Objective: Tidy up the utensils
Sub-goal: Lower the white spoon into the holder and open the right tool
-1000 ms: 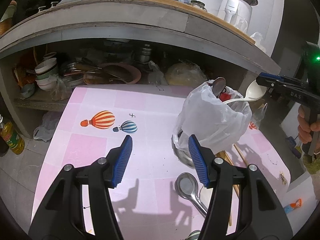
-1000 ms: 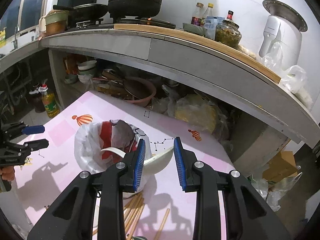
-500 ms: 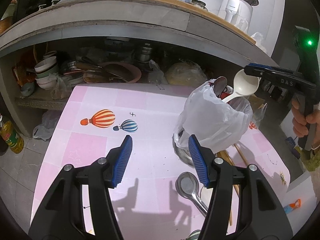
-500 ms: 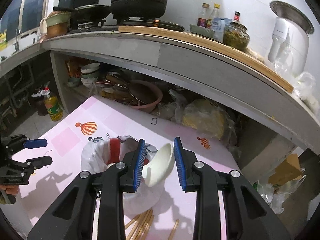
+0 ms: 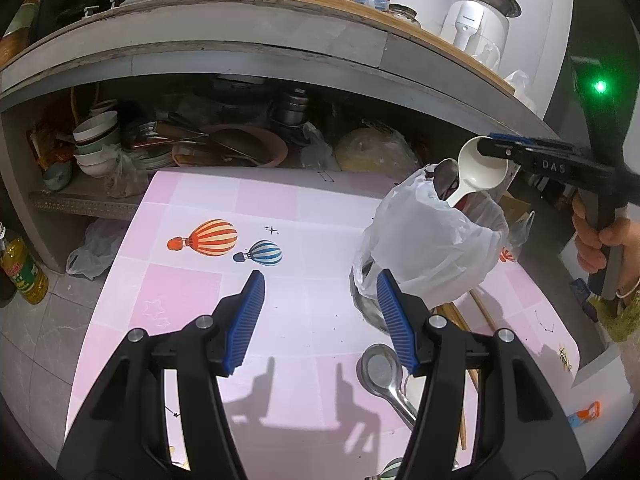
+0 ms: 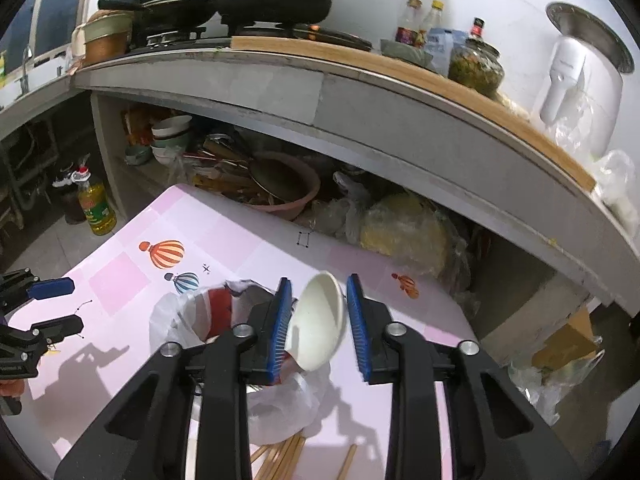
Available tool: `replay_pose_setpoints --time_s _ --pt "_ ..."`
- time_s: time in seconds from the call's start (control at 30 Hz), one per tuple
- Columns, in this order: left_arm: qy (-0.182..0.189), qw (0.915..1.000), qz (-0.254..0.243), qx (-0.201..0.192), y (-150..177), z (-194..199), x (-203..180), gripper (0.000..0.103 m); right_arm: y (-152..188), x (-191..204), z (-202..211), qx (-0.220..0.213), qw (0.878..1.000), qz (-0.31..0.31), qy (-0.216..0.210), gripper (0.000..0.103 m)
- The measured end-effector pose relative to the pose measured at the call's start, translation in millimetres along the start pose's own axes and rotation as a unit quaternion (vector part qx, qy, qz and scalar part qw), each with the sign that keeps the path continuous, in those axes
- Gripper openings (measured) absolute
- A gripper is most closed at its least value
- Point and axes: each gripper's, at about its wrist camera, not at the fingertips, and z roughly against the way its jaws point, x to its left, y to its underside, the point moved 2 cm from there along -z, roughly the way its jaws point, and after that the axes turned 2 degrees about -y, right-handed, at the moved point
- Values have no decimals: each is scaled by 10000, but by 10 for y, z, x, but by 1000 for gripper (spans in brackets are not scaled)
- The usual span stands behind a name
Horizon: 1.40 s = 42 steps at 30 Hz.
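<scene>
A holder wrapped in a white plastic bag [image 5: 432,248] stands on the pink table [image 5: 248,200]; a metal spoon [image 5: 446,174] sticks up in it. My right gripper [image 6: 320,324] is shut on the bowl of a white spoon [image 6: 318,326], held upright with its handle down in the bag's mouth [image 6: 208,312]. From the left wrist view the white spoon [image 5: 478,170] stands above the bag. My left gripper [image 5: 320,316] is open and empty, low over the table just left of the bag. A metal spoon [image 5: 384,372] and wooden chopsticks [image 6: 280,456] lie on the table.
A concrete counter [image 5: 280,40] overhangs the table's far edge; under it sit stacked bowls [image 5: 96,140], pans and a pink basin [image 6: 296,192]. An oil bottle [image 6: 96,208] stands on the floor at left. A small orange-and-blue item [image 5: 584,414] lies past the table's right edge.
My right gripper has lifted and tipped the white spoon from lying across the bag's rim to standing handle-down in the bag. The left gripper has not moved.
</scene>
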Motion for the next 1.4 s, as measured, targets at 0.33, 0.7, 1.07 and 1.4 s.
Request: replay_pose_setpoints --time_s 0.33,0.7,1.07,1.4 --pt "41 10000 37 -60 10 34 8 55 -125 32 278 -344 9957 703 496 6" --pt "-24 9999 113 -106 7 107 109 55 -283 603 263 -107 9373 3215 1343 5" --pt "-57 9999 -6 -104 81 155 99 55 75 747 -205 466 9355 3367 966 5" --pt "-66 9999 -38 -69 97 174 80 57 -29 192 56 308 9879 1513 -158 33"
